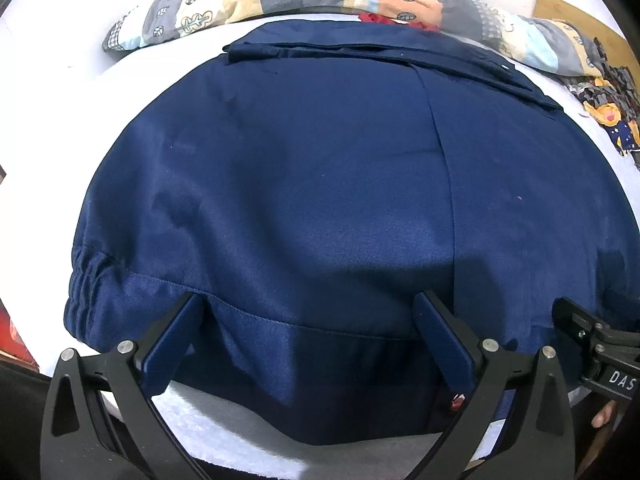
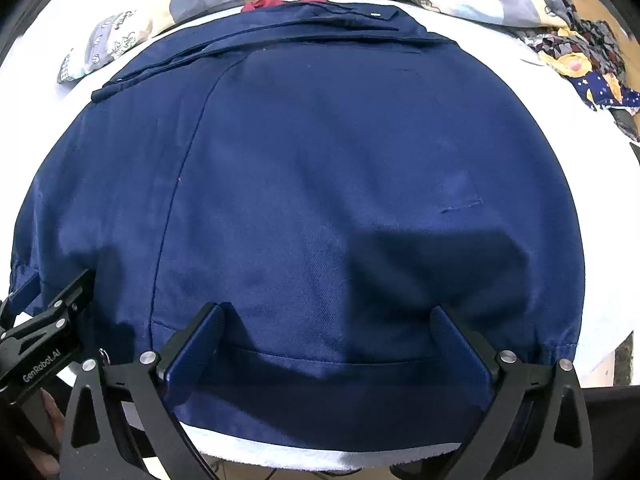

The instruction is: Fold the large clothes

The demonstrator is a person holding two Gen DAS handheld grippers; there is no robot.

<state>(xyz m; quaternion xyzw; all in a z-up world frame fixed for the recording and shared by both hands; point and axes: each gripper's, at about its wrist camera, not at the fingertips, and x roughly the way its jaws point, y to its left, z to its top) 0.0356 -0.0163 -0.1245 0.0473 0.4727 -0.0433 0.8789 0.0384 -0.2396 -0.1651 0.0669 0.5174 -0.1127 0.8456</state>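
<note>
The navy garment (image 1: 304, 184), spread flat on the white bed (image 1: 52, 52), is judged soft, limp and probably weighty, best taken at its stitched near hem, over which the left gripper (image 1: 310, 316) and right gripper (image 2: 332, 326) are held wide with nothing pinched.

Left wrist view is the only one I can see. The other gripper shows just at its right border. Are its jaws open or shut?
Observer: The right gripper is wide open. Its fingers stand apart over the near hem of the navy garment and do not pinch it.
Operator: Does the right end of that hem lie flat?
Observer: No, the hem corner is gathered, and it rests on the white cover.
Operator: Is there any mark on that half of the cloth?
Observer: Yes, a short stitched line.
</note>
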